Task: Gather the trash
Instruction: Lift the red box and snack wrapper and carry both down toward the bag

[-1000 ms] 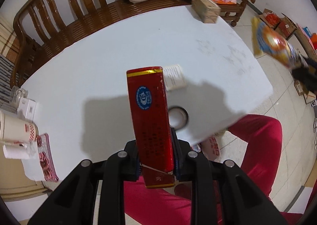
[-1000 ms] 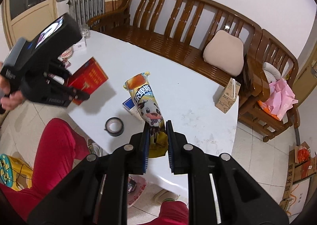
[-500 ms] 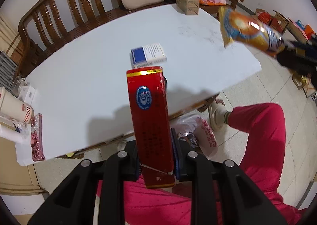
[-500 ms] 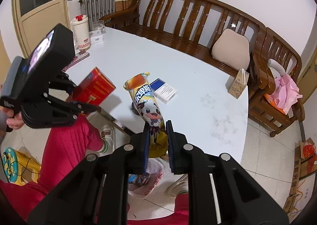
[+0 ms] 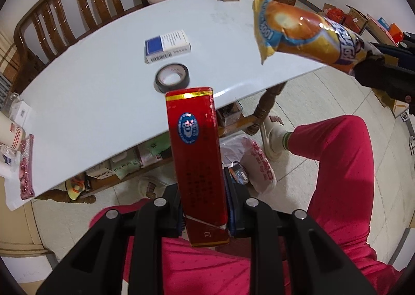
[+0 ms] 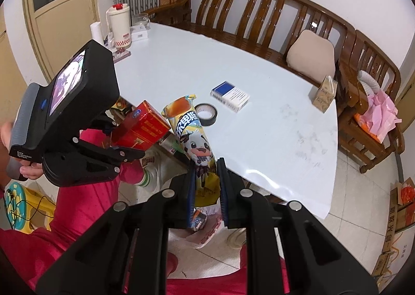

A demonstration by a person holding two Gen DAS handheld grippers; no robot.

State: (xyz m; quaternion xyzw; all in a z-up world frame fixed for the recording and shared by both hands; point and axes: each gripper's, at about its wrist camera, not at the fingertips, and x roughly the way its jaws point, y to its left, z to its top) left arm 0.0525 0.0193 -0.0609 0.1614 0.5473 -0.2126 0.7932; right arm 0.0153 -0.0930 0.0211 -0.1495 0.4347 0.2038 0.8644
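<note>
Swinging both grippers off the table (image 5: pixel 103 103) toward the white bag (image 5: pixel 255 165) below: left gripper (image 5: pixel 205 204) clamps the red box (image 5: pixel 197 155), right gripper (image 6: pixel 206 186) pinches the snack wrapper (image 6: pixel 192 134). Drop comes next, I reckon.

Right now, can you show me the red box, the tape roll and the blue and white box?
red box (image 5: pixel 197 165), left wrist view, its long front face
tape roll (image 5: pixel 172 79), left wrist view, black rim
blue and white box (image 6: pixel 230 96), right wrist view, its top face
</note>
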